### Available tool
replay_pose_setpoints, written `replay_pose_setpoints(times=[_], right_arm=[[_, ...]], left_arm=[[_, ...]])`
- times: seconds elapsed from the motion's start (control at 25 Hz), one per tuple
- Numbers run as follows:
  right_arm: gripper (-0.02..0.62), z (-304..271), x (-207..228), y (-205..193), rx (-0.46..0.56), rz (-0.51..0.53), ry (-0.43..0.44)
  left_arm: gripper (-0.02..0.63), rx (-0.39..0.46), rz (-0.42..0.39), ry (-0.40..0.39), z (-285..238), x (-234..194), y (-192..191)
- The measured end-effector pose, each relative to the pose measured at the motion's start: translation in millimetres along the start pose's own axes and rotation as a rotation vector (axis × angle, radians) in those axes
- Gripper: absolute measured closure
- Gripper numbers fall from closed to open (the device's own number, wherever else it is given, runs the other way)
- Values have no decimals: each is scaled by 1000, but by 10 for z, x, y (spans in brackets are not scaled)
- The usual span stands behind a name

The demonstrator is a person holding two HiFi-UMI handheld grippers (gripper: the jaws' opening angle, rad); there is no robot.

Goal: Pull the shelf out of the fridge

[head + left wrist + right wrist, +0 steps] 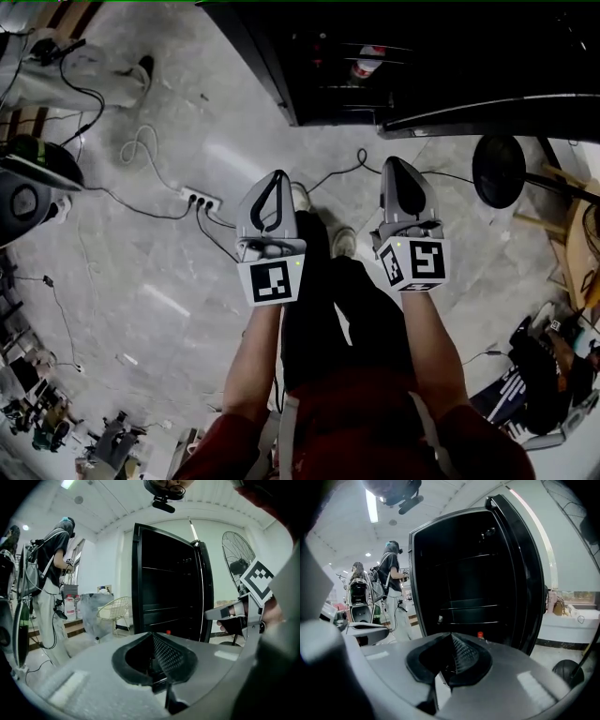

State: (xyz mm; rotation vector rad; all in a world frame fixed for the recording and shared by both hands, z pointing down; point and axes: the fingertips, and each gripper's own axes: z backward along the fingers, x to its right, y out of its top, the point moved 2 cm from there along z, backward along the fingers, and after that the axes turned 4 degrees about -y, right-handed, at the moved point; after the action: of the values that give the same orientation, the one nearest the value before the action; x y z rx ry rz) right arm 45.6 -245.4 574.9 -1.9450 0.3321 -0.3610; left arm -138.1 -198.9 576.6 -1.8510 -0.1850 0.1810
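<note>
While my head view catches the fridge (469, 56) only at top of frame, both gripper views face its shelf (473, 606), seated inside; my left gripper (277, 180) and right gripper (394, 167) hold their jaws pressed together, empty.

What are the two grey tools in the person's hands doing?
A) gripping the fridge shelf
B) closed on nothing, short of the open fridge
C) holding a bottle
B: the left gripper and right gripper have fingers together, empty, with floor between them and the fridge.
</note>
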Motion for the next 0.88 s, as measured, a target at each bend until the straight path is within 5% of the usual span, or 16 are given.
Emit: replay_pose_setpoints(times=[0.16, 0.48, 0.88], right_arm=[[594, -110, 24, -109, -11, -28, -12], [549, -453, 113, -110, 0, -253, -27], [465, -967, 506, -63, 138, -1014, -12]], left_arm=[[607, -15, 17, 3, -14, -65, -161], [607, -32, 33, -4, -25, -191, -281], [607, -24, 38, -12, -49, -172, -160]])
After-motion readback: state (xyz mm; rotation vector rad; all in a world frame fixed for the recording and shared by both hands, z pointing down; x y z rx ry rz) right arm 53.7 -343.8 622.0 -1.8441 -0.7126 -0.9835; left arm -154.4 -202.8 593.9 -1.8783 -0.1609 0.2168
